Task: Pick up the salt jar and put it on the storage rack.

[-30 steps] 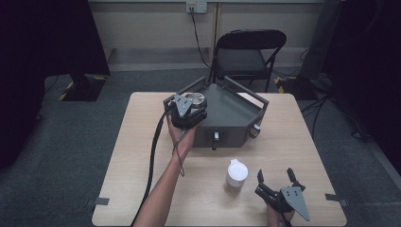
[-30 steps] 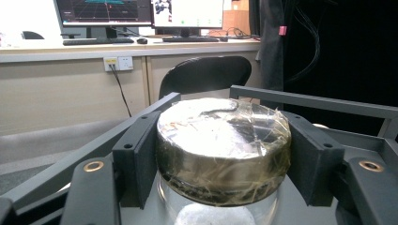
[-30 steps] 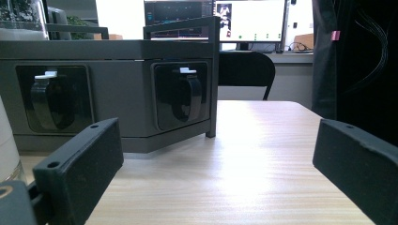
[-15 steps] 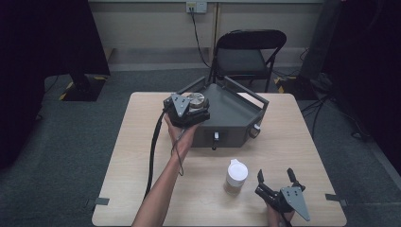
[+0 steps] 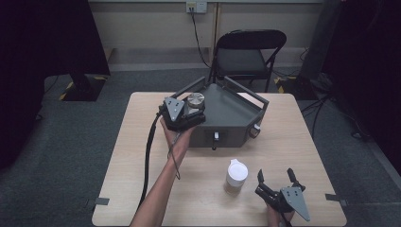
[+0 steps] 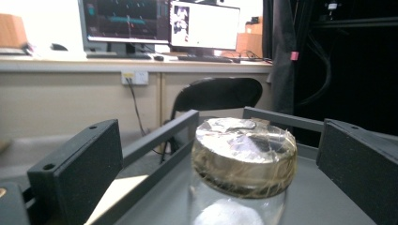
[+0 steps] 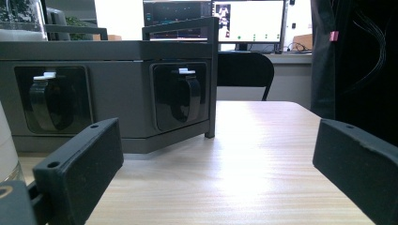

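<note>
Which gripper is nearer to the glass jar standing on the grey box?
Left. The left gripper has its open jaws on either side of the glass jar; the right gripper rests far off near the table's front edge.

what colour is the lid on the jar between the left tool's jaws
Silver, shiny like foil; the lid shows best in the left gripper view.

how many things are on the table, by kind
grey scale box: 1
clear jar with a metal lid, on top of the box: 1
white-lidded jar on the tabletop: 1
hand-held tongs, left and right: 2
total: 5
</note>
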Demonstrator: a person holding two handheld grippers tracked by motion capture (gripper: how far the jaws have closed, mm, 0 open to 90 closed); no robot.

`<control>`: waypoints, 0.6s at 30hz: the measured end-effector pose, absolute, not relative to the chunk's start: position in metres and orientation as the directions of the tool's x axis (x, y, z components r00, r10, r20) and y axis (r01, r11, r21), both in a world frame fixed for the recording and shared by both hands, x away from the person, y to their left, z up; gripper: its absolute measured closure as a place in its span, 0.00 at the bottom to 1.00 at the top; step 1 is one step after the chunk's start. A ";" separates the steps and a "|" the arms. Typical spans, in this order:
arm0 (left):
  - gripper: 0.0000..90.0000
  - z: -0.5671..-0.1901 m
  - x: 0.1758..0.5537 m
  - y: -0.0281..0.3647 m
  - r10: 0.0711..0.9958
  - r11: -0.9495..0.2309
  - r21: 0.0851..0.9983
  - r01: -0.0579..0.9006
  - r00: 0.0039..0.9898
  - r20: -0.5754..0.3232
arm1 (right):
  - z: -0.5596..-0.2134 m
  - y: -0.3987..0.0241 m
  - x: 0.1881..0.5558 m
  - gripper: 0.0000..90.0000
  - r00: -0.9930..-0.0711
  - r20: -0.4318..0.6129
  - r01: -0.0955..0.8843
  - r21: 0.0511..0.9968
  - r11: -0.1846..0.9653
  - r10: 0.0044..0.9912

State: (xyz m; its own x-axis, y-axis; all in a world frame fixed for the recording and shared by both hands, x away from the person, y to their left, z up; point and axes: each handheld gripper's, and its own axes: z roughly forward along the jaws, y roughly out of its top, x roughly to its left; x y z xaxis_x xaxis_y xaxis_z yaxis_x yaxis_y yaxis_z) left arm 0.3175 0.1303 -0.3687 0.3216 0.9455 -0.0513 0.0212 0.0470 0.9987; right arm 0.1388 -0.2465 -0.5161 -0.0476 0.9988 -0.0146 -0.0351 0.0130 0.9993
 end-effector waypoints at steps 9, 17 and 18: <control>0.01 -0.375 0.305 0.140 0.939 0.063 0.997 0.048 0.335 -0.076 | -0.516 -0.246 0.139 0.01 -0.046 -0.014 -0.035 0.999 0.012 0.999; 0.01 -0.377 0.287 0.138 0.940 0.087 0.995 0.054 0.325 -0.100 | -0.517 -0.246 0.138 0.01 -0.045 -0.012 -0.038 0.999 0.010 0.999; 0.01 -0.379 0.283 0.138 0.940 0.091 0.995 0.041 0.327 -0.100 | -0.517 -0.246 0.138 0.01 -0.045 -0.011 -0.039 0.999 0.009 0.999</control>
